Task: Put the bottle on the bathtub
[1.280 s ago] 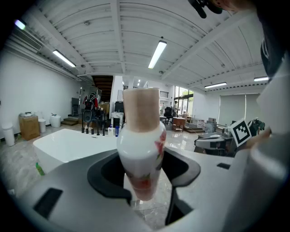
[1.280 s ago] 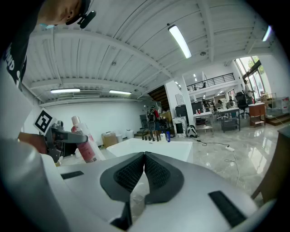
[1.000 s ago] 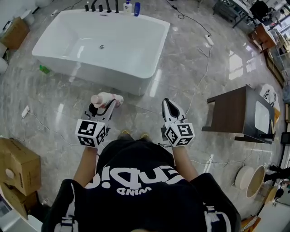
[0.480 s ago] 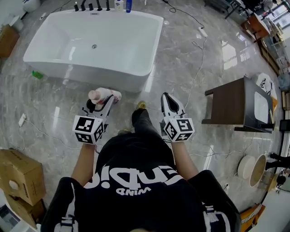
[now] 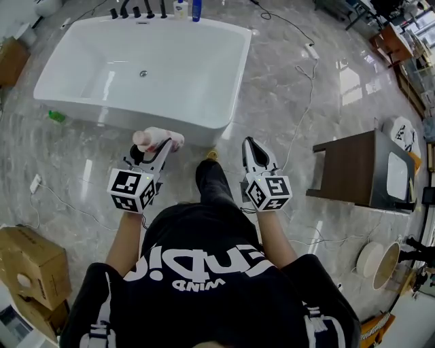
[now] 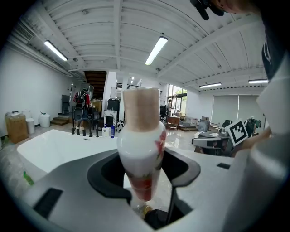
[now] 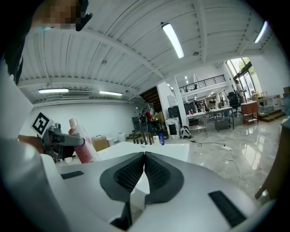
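The grey marble floor carries a white bathtub, a dark side table, cardboard boxes and loose cables.

"WIND", upside down, on the black shirt.

A: Where is the white oval bathtub?
B: Ahead on the grey marble floor, black taps and two small bottles on its far rim.
A: And nearer?
B: Pink-capped white bottle in the left gripper, just before its near wall; right gripper alongside; dark wooden table far right.
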Available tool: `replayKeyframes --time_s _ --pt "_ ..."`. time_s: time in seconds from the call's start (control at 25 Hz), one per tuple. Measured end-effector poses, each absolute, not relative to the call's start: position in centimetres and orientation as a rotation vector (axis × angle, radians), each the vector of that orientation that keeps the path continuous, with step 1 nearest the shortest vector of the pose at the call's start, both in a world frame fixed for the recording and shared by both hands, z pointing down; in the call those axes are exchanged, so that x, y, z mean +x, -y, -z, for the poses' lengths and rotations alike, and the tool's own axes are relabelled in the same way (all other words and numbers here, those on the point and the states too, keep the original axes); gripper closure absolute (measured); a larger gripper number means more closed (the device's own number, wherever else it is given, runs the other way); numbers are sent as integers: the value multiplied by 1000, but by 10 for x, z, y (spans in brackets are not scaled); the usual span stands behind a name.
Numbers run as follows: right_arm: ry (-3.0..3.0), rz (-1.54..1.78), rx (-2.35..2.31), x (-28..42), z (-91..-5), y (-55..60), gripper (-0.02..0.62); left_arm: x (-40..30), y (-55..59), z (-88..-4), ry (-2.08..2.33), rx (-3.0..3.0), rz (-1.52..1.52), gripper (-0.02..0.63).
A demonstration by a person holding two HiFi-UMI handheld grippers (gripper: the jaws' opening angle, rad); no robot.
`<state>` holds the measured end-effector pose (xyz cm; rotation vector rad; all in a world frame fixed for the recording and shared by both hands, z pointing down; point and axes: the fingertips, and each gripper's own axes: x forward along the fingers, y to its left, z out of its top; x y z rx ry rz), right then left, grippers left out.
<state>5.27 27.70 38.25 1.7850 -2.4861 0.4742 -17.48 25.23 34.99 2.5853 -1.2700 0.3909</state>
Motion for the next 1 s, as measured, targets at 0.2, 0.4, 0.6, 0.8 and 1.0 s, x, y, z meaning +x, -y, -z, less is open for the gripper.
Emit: replayKeyframes --time_s 0.2,0.4,0.6,0.8,1.0 --pt "2502 -485 1774 60 -382 -213 571 -163 -194 -350 1273 2585 -415 374" --pt "2521 -490 1730 75 -375 -148 571 -142 -134 -338 1289 2600 -430 374" --pt "2535 -500 1698 96 -376 -95 571 -118 -83 -335 1309 2597 -430 374" --pt "2554 -515 1669 117 -376 -46 571 -95 -34 -332 1341 2599 -438 374" --pt "2573 -514 1638 128 -375 -13 571 -82 -2 -327 1361 2582 -420 374"
